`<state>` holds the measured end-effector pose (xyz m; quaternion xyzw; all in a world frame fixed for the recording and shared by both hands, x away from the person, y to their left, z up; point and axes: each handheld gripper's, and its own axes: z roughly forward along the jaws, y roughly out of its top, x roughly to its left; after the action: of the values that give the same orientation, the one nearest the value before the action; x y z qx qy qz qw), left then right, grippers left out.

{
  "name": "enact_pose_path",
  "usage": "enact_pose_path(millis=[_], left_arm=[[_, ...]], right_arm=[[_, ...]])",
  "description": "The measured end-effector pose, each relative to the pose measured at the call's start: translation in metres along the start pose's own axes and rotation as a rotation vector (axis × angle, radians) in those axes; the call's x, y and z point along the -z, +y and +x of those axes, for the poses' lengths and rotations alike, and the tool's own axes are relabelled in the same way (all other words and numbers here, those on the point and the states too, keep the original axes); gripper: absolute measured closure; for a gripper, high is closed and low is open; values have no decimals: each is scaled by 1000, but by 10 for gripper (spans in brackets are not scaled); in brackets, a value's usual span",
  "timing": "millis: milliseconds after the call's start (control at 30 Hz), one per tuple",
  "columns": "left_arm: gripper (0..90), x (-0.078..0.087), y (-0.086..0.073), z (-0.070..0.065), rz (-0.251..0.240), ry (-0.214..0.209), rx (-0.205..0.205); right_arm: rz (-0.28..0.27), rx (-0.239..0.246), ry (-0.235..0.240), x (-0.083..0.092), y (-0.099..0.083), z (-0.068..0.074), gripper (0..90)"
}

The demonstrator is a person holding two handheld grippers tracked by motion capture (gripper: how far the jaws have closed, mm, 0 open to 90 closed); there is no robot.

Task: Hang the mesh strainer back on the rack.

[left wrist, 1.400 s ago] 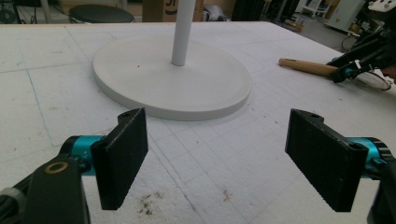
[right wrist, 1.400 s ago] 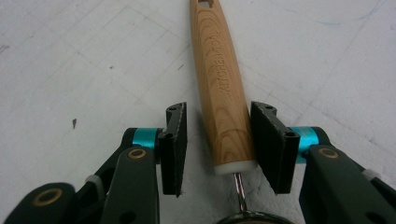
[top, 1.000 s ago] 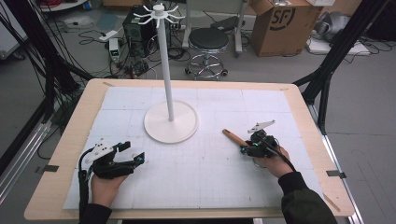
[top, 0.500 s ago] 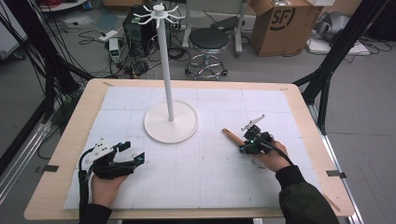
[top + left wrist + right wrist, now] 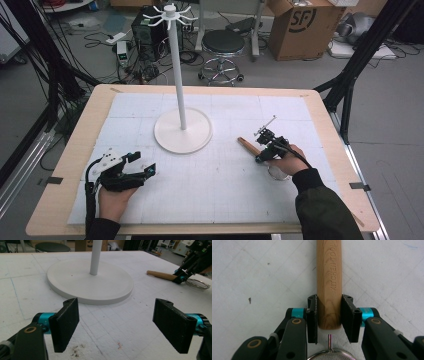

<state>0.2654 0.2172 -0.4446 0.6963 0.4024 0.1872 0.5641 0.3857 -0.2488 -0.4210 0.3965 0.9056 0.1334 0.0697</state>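
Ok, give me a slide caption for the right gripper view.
Right gripper jaws clamp the wooden handle of a mesh strainer above the white mat.

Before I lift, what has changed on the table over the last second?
The right gripper shifted slightly toward the person and a little outward along the wooden handle, jaws close around it; the strainer shows beneath the hand. The left gripper stayed where it was, jaws wide apart over the mat. The white stand did not move.

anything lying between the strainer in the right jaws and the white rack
Nothing visible does. The right gripper is shut on the strainer's wooden handle, and only bare white mat lies between it and the rack's base.
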Motion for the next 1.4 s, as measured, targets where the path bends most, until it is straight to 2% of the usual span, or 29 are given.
enact_pose_path(millis=[267, 400, 533, 600, 667, 733, 833, 1000, 1067, 1167, 1300, 1400], left_arm=[[218, 2, 0, 1, -7, 6, 4], [218, 3, 0, 1, -9, 8, 1], [219, 3, 0, 2, -9, 9, 4], [219, 3, 0, 2, -10, 9, 1], [218, 3, 1, 1, -8, 7, 0], [219, 3, 1, 1, -9, 9, 0], [218, 3, 1, 1, -11, 8, -1], [218, 3, 1, 1, -11, 8, -2], [218, 3, 1, 2, -12, 8, 0], [218, 4, 1, 2, -15, 10, 10], [218, 4, 1, 3, -16, 9, 10], [218, 4, 1, 3, -16, 9, 10]], right_arm=[[-84, -19, 33, 1, -12, -5, 692], [-129, -59, 76, 2, -17, -10, 692], [-187, -77, 97, 9, -21, -13, 692], [-215, -92, 133, 14, -22, -13, 691], [-262, -94, 145, 20, -23, -13, 690], [-312, -85, 183, 23, -23, -12, 690], [-375, -97, 226, 24, -24, -11, 689], [-439, -114, 261, 25, -26, -11, 689], [-493, -146, 311, 28, -25, -12, 690], [-572, -177, 358, 34, -25, -12, 690], [-676, -205, 426, 43, -23, -11, 690], [-751, -204, 456, 52, -20, -7, 690]])
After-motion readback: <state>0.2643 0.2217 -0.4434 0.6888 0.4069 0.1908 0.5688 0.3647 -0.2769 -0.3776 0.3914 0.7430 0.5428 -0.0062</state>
